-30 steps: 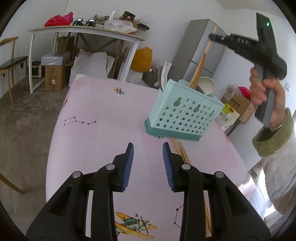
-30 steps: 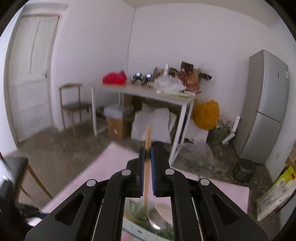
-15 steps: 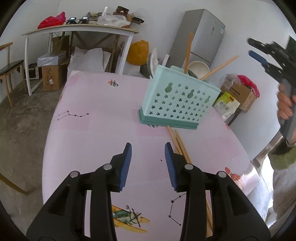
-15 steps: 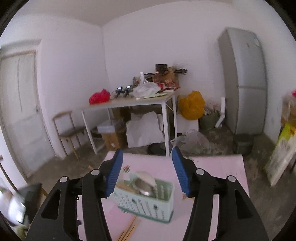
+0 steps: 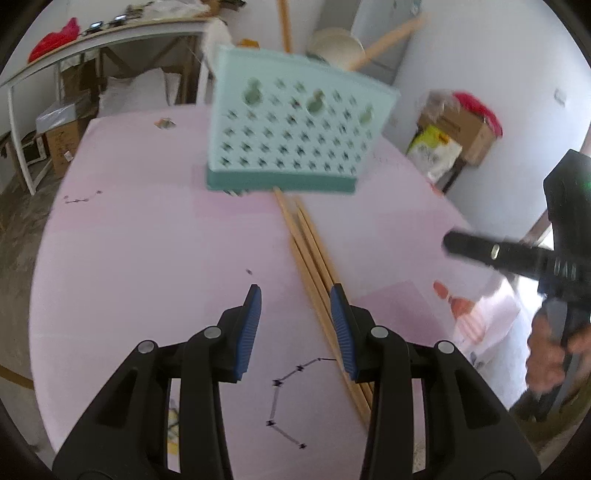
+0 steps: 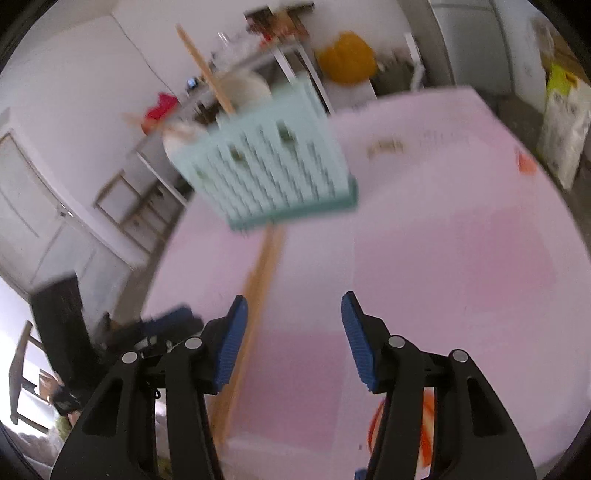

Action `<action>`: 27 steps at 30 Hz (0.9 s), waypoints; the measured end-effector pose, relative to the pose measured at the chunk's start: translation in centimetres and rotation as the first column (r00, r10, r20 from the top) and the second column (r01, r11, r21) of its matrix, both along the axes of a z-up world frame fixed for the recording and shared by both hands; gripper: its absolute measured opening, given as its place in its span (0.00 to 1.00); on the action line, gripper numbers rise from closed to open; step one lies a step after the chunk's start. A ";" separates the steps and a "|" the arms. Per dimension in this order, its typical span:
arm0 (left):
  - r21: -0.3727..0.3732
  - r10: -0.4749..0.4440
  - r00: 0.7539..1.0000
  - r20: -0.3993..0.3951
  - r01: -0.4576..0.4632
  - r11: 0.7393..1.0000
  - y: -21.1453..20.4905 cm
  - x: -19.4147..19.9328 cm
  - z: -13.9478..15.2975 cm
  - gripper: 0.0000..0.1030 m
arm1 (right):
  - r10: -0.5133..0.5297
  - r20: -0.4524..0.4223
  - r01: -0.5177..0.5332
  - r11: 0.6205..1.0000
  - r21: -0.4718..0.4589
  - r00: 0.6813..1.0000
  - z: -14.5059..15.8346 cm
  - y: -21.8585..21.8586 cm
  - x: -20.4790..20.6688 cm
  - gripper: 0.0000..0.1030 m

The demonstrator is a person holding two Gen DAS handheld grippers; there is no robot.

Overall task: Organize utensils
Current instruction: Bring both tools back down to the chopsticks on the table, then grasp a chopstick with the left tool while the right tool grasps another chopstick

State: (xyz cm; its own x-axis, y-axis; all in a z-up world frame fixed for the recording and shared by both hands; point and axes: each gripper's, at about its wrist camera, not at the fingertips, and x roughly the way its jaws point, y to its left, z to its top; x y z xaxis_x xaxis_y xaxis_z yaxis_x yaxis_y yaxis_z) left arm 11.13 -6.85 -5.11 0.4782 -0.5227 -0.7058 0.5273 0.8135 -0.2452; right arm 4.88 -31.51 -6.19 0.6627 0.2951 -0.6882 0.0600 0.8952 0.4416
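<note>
Utensils point(image 5: 314, 258): found in two places, so judged the sorting part done and not finished. Looked first to the pink-covered bench point(image 5: 147, 229), then to the mint-green perforated basket point(image 5: 295, 136) standing upright toward its far side. Counted the basket's load as the finished share: a pale bowl-shaped piece point(image 5: 334, 44) showing above the rim, plus long wooden handles point(image 5: 284, 22) leaning out at different angles. Could not tell, through the blur, exactly which pieces sat inside or in which compartment. Took as the unfinished share a small bundle of wooden chopsticks lying flat on the bench, running from the foot of the basket toward the near edge, far ends touching or tucked just under its base. Spotted no other loose piece on the cloth, only printed pictures. Found the left gripper point(image 5: 294, 295) poised low over the near part of that bundle, jaws apart, blue pads pressing on nothing, chopsticks passing just inside the right-hand pad. Found the right gripper point(image 6: 293, 300) likewise spread and empty, aimed at the bench with the bundle beside its left-hand pad. Reckoned what remained: closing on the chopsticks, lifting them and standing them in the basket.
</note>
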 end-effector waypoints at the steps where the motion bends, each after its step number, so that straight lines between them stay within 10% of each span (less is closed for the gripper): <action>1: 0.019 -0.010 1.000 -0.004 0.010 1.000 -0.6 0.0 -0.4 0.35 | 0.003 -0.014 -0.002 1.000 0.011 1.000 -0.7 0.2 -0.2 0.50; 15: 0.158 0.009 0.999 0.033 -0.014 0.987 -2.8 -0.1 -1.6 0.34 | 0.034 -0.023 -0.033 0.999 0.037 0.999 -1.4 0.7 0.1 0.46; 27: 0.234 0.086 0.994 0.059 -0.098 0.967 -1.1 0.9 -1.2 0.09 | 0.051 -0.041 -0.051 0.999 0.016 0.998 -1.7 1.7 0.1 0.41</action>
